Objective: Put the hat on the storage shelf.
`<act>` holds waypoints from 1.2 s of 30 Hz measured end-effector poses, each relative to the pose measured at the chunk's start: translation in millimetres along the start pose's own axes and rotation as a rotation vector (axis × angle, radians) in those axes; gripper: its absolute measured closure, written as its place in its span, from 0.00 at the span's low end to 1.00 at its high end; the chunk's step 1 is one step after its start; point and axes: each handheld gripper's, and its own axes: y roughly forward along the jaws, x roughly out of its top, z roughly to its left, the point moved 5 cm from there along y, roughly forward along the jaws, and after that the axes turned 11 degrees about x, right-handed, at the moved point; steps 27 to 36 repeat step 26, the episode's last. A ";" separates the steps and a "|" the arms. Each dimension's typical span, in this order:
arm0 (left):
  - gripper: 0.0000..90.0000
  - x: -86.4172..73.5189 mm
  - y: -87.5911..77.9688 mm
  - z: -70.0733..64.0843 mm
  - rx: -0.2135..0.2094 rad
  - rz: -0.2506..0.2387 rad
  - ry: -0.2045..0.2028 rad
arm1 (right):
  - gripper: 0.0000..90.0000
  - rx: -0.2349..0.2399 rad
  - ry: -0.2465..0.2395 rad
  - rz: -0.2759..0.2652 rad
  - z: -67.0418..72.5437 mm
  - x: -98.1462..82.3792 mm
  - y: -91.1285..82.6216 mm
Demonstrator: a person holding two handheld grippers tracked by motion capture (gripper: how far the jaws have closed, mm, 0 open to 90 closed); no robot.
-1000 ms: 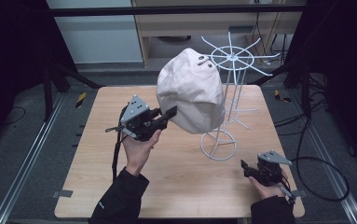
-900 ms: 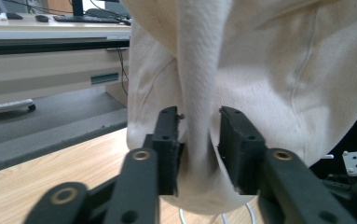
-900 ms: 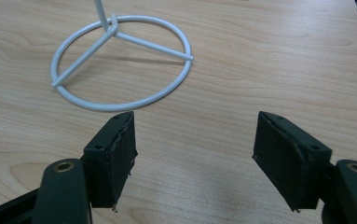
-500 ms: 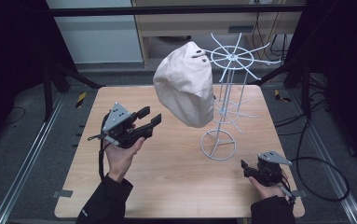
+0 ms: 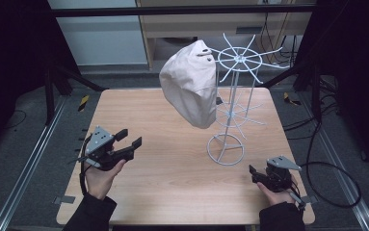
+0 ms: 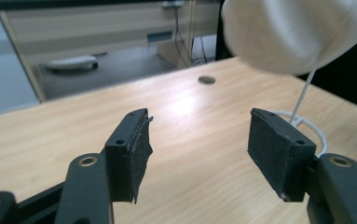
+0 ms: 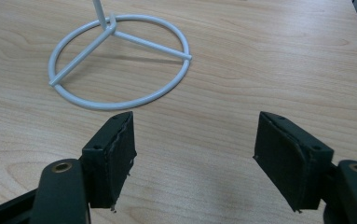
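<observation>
The wooden table carried everything. The white wire hat rack stood at about 3 o'clock from the table's middle, with its ring base flat on the wood. The beige cap hung from a spoke on the rack's 9 o'clock side. It sagged toward the table without touching it, and in the left gripper view it loomed at 1 o'clock above your jaws.

Your left gripper was at the table's 9 o'clock, well clear of the cap, with its jaws wide apart and nothing between them. Your right gripper rested near the 4 o'clock edge. Its jaws were likewise apart and empty, with the ring base at their 11 o'clock.

The hanging looked done, so the step in hand was letting the cap settle. To do that well, you needed to leave both sets of jaws spread and low and keep the trailing cables off the ring base, because the light rack would tip easily. The cap hung all to one side and looked loosely caught. If it began to slide, the better fix was to pinch the brim lightly from 9 o'clock and lift, not pull sideways.
</observation>
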 end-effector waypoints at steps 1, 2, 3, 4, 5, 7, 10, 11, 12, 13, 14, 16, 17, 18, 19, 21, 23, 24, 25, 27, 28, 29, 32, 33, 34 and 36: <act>0.41 -12.1 -1.5 6.3 0.011 0.025 -0.002 | 0.32 0.000 -0.001 -0.001 0.0 -0.1 -0.2; 0.40 -12.1 -1.5 6.3 0.011 0.025 -0.002 | 0.32 0.000 -0.001 -0.001 0.0 -0.1 -0.2; 0.40 -17.7 -2.0 9.2 0.017 0.038 -0.001 | 0.32 -0.001 -0.001 0.000 -0.1 -0.2 -0.2; 0.40 -22.1 -2.4 11.2 0.021 0.046 -0.003 | 0.32 -0.002 -0.001 0.000 -0.2 -0.3 -0.2; 0.39 -33.7 -3.3 16.6 0.032 0.070 -0.002 | 0.32 -0.002 -0.001 0.001 -0.3 -0.4 -0.3; 0.39 -41.2 -3.6 20.0 0.042 0.084 -0.002 | 0.32 -0.002 -0.001 0.000 -0.2 -0.4 -0.3; 0.36 -57.7 -3.6 27.8 0.068 0.128 -0.007 | 0.31 -0.002 0.001 0.001 -0.2 -0.6 0.3; 0.36 -66.5 -3.5 31.4 0.074 0.149 -0.003 | 0.31 -0.001 0.000 0.001 -0.3 -0.6 0.4; 0.35 -66.5 -3.5 31.4 0.074 0.149 -0.003 | 0.31 -0.001 0.000 0.001 -0.3 -0.6 0.4; 0.35 -75.5 -3.5 36.1 0.086 0.174 -0.001 | 0.30 -0.002 -0.004 0.000 -0.7 -0.5 0.4; 0.35 -75.5 -3.5 36.1 0.086 0.174 -0.001 | 0.30 -0.002 -0.004 0.000 -0.7 -0.5 0.4; 0.34 -83.4 -4.4 41.5 0.095 0.190 -0.016 | 0.30 -0.001 0.000 0.001 -0.5 -0.5 0.6; 0.33 -86.1 -4.7 43.3 0.098 0.194 -0.016 | 0.30 -0.001 0.001 0.000 -0.5 -0.5 0.5; 0.33 -89.8 -5.1 45.7 0.104 0.197 -0.015 | 0.30 -0.001 0.001 0.000 -0.5 -0.5 0.5; 0.32 -98.0 -6.2 50.1 0.125 0.216 -0.011 | 0.29 -0.001 0.000 0.001 -0.4 -0.5 0.5; 0.32 -101.5 -6.9 52.1 0.129 0.227 -0.017 | 0.29 -0.001 0.001 0.001 -0.3 -0.4 0.4; 0.32 -107.4 -9.4 59.2 0.147 0.237 -0.034 | 0.29 -0.001 -0.002 0.000 -0.4 -0.1 0.2; 0.32 -107.4 -9.4 59.2 0.147 0.237 -0.034 | 0.29 -0.001 -0.002 0.000 -0.4 -0.1 0.2; 0.32 -108.9 -10.3 62.2 0.158 0.239 -0.038 | 0.29 -0.001 -0.002 0.000 -0.3 -0.2 0.2; 0.32 -109.8 -10.3 63.2 0.160 0.242 -0.049 | 0.29 0.000 -0.002 0.000 -0.3 -0.1 0.2; 0.32 -109.8 -10.3 63.2 0.160 0.242 -0.049 | 0.29 0.000 -0.002 0.000 -0.3 -0.1 0.2; 0.32 -109.8 -10.3 63.2 0.160 0.242 -0.049 | 0.29 0.000 -0.002 0.000 -0.3 -0.1 0.2; 0.32 -109.8 -10.3 63.2 0.160 0.242 -0.049 | 0.29 0.000 -0.002 0.000 -0.3 -0.1 0.2; 0.32 -109.8 -10.3 63.2 0.160 0.242 -0.049 | 0.29 0.000 -0.002 0.000 -0.3 -0.1 0.2; 0.32 -109.8 -10.3 63.2 0.160 0.242 -0.049 | 0.29 0.000 -0.002 0.000 -0.3 -0.1 0.2; 0.32 -109.8 -10.3 63.2 0.160 0.242 -0.049 | 0.29 0.000 -0.002 0.000 -0.3 -0.1 0.2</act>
